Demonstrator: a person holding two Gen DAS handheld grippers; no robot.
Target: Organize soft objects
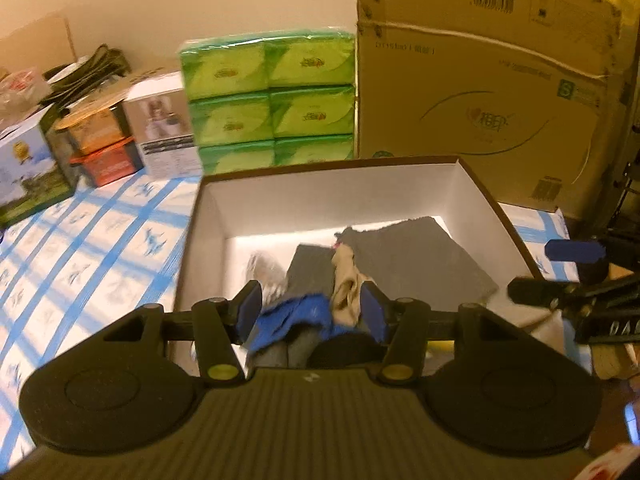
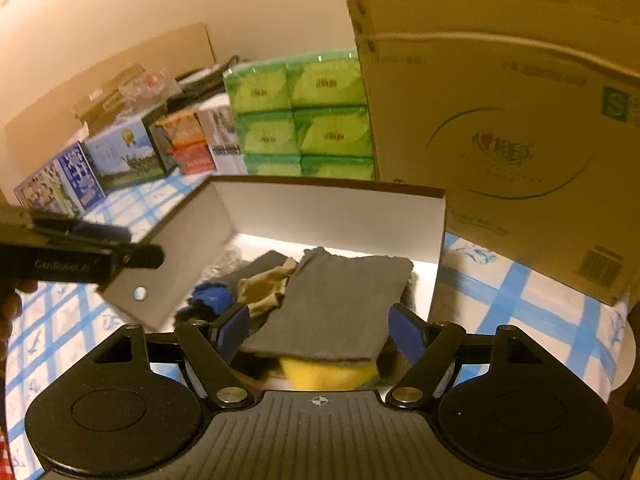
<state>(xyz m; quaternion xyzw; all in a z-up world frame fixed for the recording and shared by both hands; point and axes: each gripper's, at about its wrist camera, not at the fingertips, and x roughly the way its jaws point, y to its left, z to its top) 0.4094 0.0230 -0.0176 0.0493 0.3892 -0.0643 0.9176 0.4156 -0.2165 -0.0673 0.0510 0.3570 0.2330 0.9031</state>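
An open white-lined cardboard box (image 1: 208, 240) (image 2: 436, 240) sits on the blue-checked tablecloth. Inside lie a grey-topped yellow sponge (image 1: 416, 256) (image 2: 340, 304), a tan sock (image 1: 348, 284) (image 2: 264, 284), a blue cloth (image 1: 296, 312) (image 2: 212, 296) and a dark grey piece (image 1: 310, 270). My left gripper (image 1: 310, 312) hangs open over the box's near side, the blue cloth and tan sock between its fingers without a grip. My right gripper (image 2: 320, 332) is open, its fingers either side of the sponge's near end.
Green tissue packs (image 1: 268, 100) (image 2: 300, 112) stand behind the box, a large cardboard carton (image 1: 488, 68) (image 2: 500, 120) at the right. Small product boxes (image 1: 100, 144) (image 2: 132, 152) line the left back. The left gripper shows in the right wrist view (image 2: 80, 256).
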